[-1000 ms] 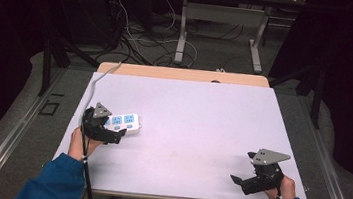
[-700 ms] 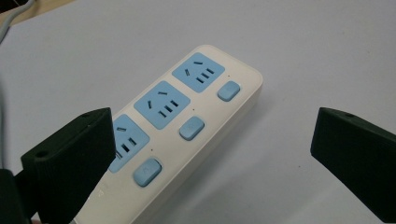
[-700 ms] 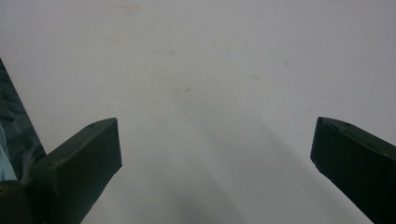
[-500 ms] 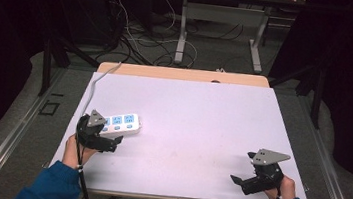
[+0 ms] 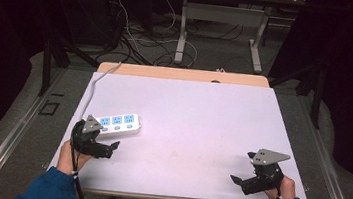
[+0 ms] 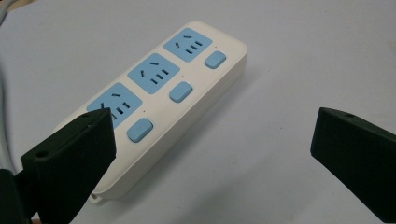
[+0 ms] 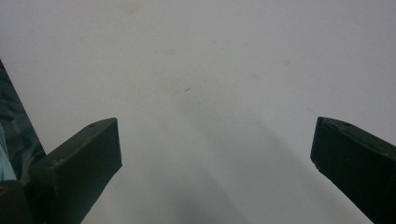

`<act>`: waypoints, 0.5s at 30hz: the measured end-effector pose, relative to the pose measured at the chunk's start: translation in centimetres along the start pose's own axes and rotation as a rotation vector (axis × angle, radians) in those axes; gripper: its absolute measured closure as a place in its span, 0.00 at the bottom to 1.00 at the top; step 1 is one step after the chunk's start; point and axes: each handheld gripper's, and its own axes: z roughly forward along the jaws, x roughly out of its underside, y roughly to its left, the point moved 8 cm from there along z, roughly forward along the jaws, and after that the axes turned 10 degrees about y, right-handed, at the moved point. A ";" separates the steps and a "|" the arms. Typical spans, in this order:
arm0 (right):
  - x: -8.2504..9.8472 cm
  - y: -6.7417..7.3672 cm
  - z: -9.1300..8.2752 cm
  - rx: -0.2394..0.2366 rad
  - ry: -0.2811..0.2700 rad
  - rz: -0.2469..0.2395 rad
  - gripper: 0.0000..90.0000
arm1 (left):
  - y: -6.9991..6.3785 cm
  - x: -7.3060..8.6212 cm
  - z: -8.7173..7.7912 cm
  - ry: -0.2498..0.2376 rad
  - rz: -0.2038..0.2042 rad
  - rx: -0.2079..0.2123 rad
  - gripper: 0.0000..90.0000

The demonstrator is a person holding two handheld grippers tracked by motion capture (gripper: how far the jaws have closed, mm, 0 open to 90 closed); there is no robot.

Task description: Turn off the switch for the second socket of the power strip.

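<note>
The power strip (image 5: 117, 123) lay flat on the left side of the white table (image 5: 201, 127), with 3 blue sockets up. The left gripper (image 5: 106, 148) sat just near it, jaws wide apart, holding nothing. The right gripper (image 5: 242, 179) rested far right, wide apart and holding nothing too.

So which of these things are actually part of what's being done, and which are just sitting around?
Part of the job:
- power strip, white with blue sockets, flat on the table
- left hand-held gripper, open, right beside the strip
- the strip's white cord

Just there:
- right hand-held gripper, open over bare table
- cables on the floor
- desk legs behind
</note>
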 end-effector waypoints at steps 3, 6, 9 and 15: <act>0.0 0.0 0.0 0.002 -0.006 0.001 0.01 | -0.4 0.3 -0.1 -0.001 -0.005 0.002 0.00; 0.0 0.0 0.0 0.001 0.000 0.001 0.01 | -0.5 0.5 -0.2 0.005 -0.001 -0.002 0.00; 0.0 0.1 0.0 -0.003 0.000 0.000 0.01 | -0.7 0.8 -0.2 0.008 0.004 -0.001 0.00; 0.0 0.0 -0.1 0.006 0.004 0.000 0.01 | -0.9 1.1 -0.4 0.000 0.011 -0.003 0.00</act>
